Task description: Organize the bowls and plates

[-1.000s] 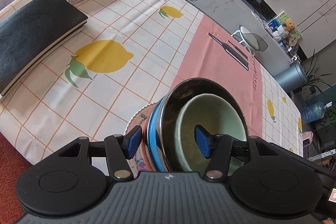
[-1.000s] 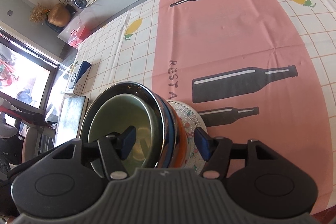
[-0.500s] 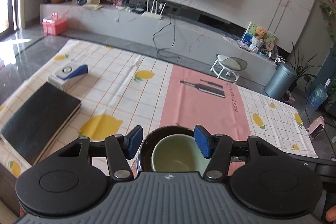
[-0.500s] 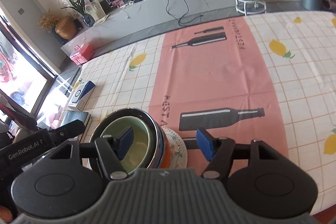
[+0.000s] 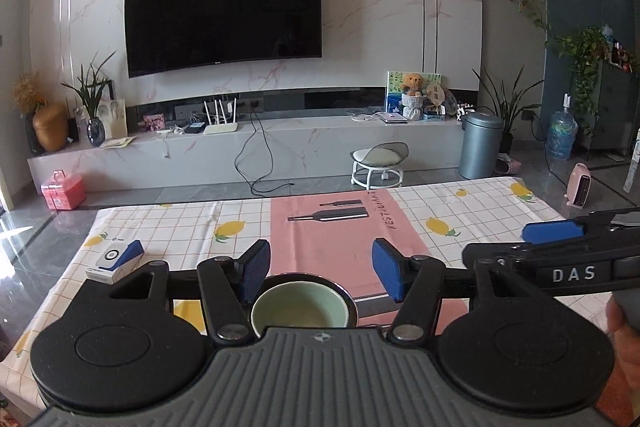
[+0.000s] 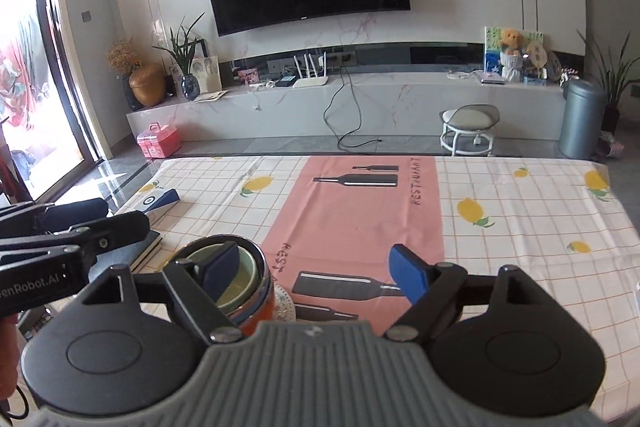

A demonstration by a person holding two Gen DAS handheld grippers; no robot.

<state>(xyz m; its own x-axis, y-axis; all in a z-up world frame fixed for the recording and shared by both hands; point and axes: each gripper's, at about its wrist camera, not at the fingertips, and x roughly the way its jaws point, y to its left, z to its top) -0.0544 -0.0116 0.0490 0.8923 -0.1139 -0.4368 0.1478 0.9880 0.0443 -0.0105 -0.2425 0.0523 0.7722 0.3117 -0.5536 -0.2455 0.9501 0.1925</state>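
The left gripper (image 5: pixel 320 269) has its blue pads (image 5: pixel 255 269) spread wide and widening, with nothing gripped; the pale green bowl (image 5: pixel 298 309) shows below and between them, untouched. The right gripper (image 6: pixel 316 273) is likewise opening, jaws far apart and empty; its left pad (image 6: pixel 219 267) sits in front of the bowl stack without pressing on it.

The stack stands at the near edge of the table: the green bowl (image 6: pixel 236 283) nests inside a dark steel bowl (image 6: pixel 256 255) with a blue band, over an orange bowl (image 6: pixel 260 315), all resting on a patterned plate (image 6: pixel 285 307). They sit where the pink bottle-printed runner (image 6: pixel 360 219) meets the lemon-checked tablecloth (image 6: pixel 520 211).

To the left of the stack lies a dark book (image 6: pixel 146 249), and farther back a white-and-blue box (image 5: pixel 116 259). In the right wrist view the left gripper's arm (image 6: pixel 72 235) crosses the left side; in the left wrist view the right gripper (image 5: pixel 552 231) reaches in from the right. Beyond the table are a stool (image 5: pixel 380 159), a bin (image 5: pixel 480 143) and a wall television (image 5: pixel 224 11).
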